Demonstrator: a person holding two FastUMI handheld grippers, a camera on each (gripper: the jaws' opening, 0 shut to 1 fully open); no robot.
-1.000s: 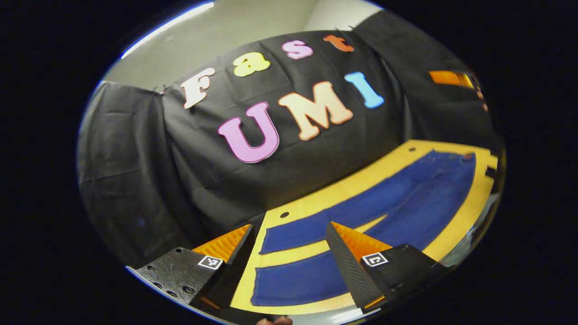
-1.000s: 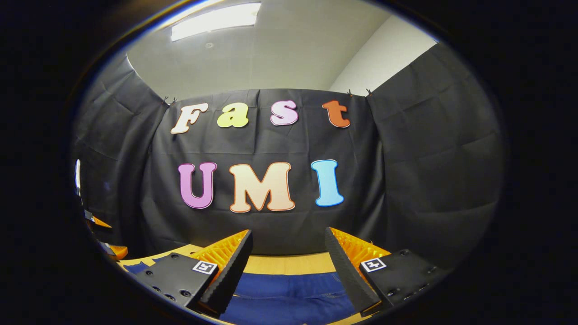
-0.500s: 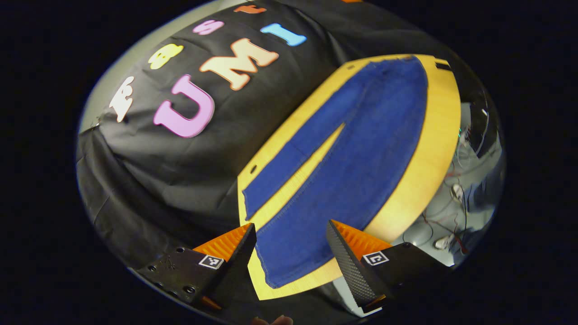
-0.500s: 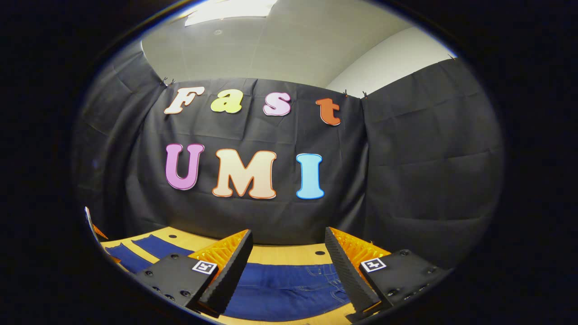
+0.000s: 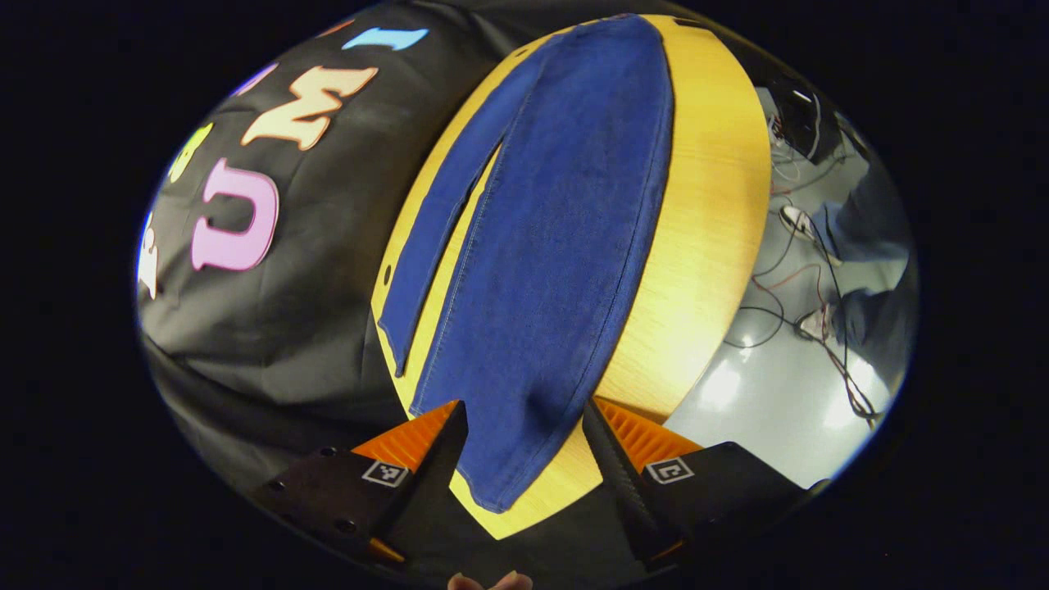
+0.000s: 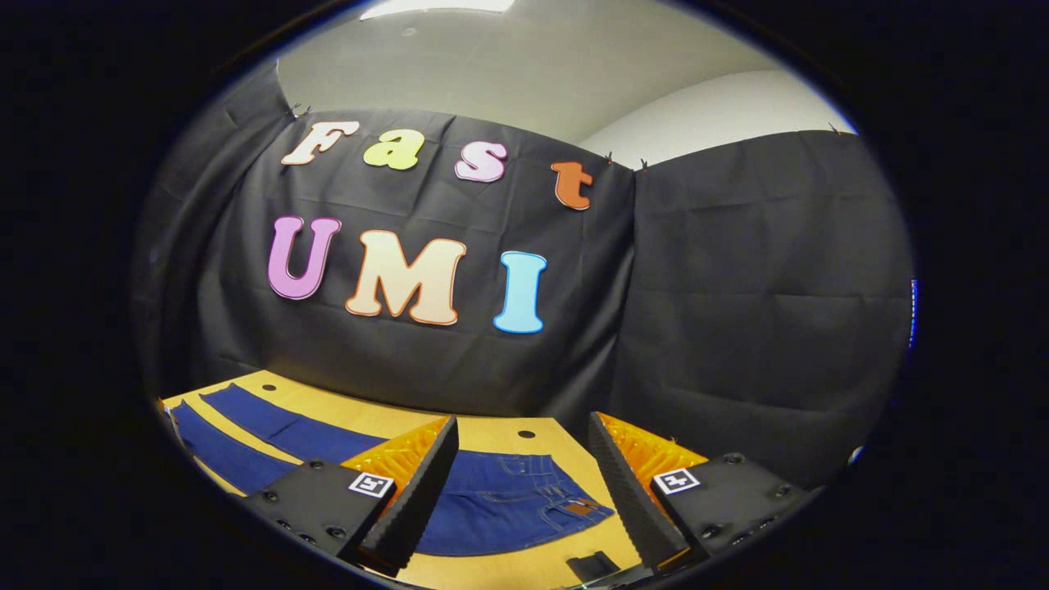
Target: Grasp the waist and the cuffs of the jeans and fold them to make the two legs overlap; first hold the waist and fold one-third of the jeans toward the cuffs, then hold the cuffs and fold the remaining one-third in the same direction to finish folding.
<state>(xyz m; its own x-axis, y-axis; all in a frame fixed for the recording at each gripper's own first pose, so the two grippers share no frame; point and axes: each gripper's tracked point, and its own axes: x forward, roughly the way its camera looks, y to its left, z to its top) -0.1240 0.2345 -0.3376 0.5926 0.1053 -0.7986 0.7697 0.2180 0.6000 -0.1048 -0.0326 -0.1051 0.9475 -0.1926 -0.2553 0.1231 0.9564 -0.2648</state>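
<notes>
Over jeans (image 5: 557,246) on table (image 5: 705,205), both grippers' jaws wide apart, gripping nothing: left gripper (image 5: 522,447) above cuff, right gripper (image 6: 522,479) near waist

In the left gripper view the jeans (image 5: 541,246) run up to the picture's top edge, so the waist end is cut off there. The near cuff (image 5: 500,483) lies between the left gripper's (image 5: 524,459) fingers, and the finger edges cover its corners — whether either finger touches the cloth cannot be told. A sliver of a hand (image 5: 489,582) is cut by the bottom edge. The cables (image 5: 807,270) on the floor are too small to make out.

In the right gripper view the right gripper (image 6: 522,479) hides the middle of the jeans (image 6: 508,500), and the cuffs are lost at the left edge. A small dark thing (image 6: 592,565) on the table (image 6: 492,430) — too little shows to name it.
</notes>
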